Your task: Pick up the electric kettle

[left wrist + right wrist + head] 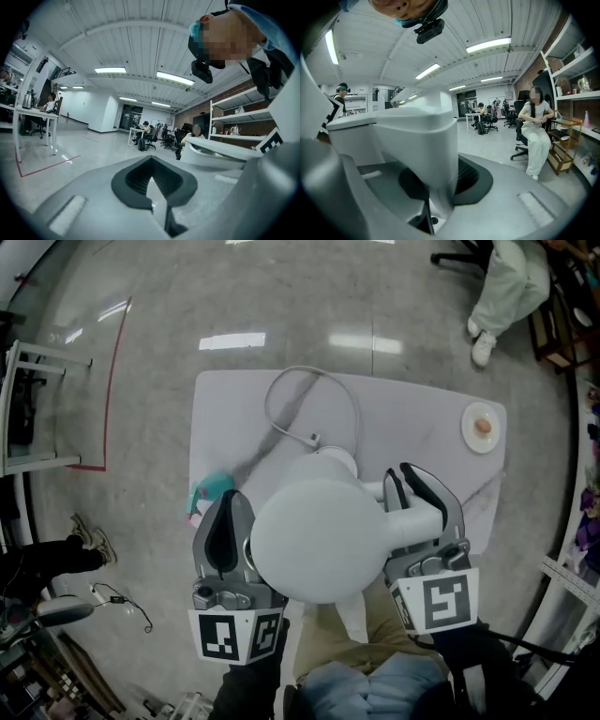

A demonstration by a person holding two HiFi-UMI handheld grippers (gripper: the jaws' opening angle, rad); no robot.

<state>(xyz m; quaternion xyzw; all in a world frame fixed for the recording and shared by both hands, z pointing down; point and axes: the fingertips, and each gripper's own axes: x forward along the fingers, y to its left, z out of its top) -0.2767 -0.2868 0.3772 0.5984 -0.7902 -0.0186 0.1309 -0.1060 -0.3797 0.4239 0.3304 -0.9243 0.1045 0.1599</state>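
Electric kettle (323, 540) looks lifted clear of the surface (225, 409), right claw (413, 487) clamped on its handle (412, 519), left claw (230, 507) closed empty beside the body; pick essentially done.

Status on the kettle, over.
Right claw clamped on kettle handle. Left claw shut, empty, beside kettle. Kettle held above table. Nothing blocking.

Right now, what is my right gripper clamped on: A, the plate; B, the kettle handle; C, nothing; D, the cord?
B: the right gripper is shut on the white handle, which fills the gap between its jaws in the right gripper view.
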